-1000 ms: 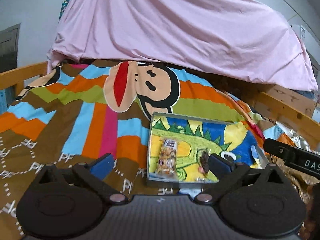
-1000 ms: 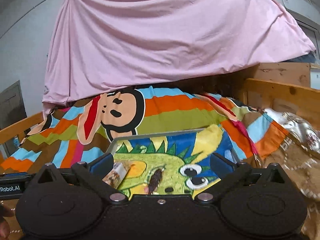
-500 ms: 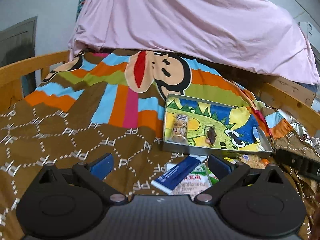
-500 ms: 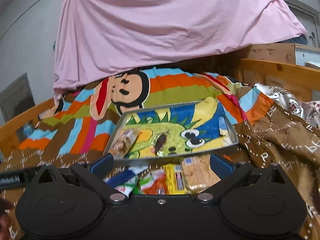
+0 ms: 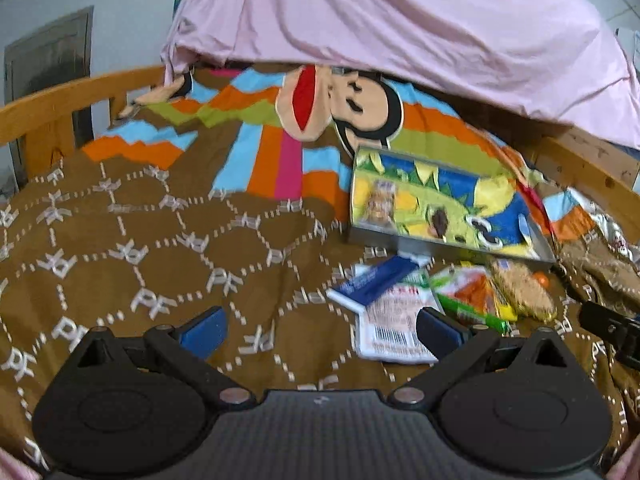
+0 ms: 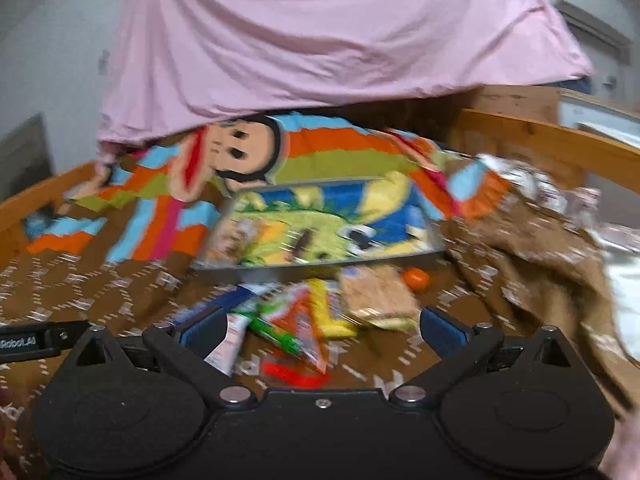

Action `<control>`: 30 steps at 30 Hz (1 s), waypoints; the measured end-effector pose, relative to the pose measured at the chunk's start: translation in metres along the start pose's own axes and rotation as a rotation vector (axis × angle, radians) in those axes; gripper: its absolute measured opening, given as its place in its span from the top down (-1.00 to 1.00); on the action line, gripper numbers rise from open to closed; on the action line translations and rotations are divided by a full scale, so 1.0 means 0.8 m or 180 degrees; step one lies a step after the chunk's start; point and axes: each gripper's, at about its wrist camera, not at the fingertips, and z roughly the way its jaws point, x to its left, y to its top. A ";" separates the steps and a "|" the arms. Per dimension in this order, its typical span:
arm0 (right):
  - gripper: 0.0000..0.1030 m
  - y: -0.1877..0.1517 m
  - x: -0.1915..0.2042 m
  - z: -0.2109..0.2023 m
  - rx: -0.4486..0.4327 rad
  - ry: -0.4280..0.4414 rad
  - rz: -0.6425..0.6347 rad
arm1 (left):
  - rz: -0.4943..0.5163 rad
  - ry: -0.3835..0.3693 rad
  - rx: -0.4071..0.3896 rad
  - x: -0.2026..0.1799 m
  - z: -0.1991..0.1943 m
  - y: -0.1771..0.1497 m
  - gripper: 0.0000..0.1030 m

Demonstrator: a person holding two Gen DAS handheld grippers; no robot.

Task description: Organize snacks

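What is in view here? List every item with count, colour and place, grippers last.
Tray: one, grey rim, dinosaur print, on the blanket.
Snacks in tray: two, a tan packet and a small dark one.
Loose snack pile: several, near side of tray; blue-and-white packet, white barcode packet, green-orange packet, tan packet.
Orange ball: one, right of pile.
Blanket: one, brown with striped monkey print, on the bed.
Pink sheet: one, draped behind.
Bed rail: wooden.
Left gripper: open, empty.
Right gripper: open, empty.
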 end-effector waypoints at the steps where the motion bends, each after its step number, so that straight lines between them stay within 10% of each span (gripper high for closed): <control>1: -0.99 -0.002 -0.003 -0.005 0.0034 -0.0004 0.0032 | -0.0007 -0.0014 0.0026 -0.001 0.000 -0.002 -0.99; 30: -0.99 -0.019 0.022 0.000 0.0606 0.0279 -0.0246 | 0.0106 0.0042 -0.0128 -0.010 -0.015 -0.006 -0.99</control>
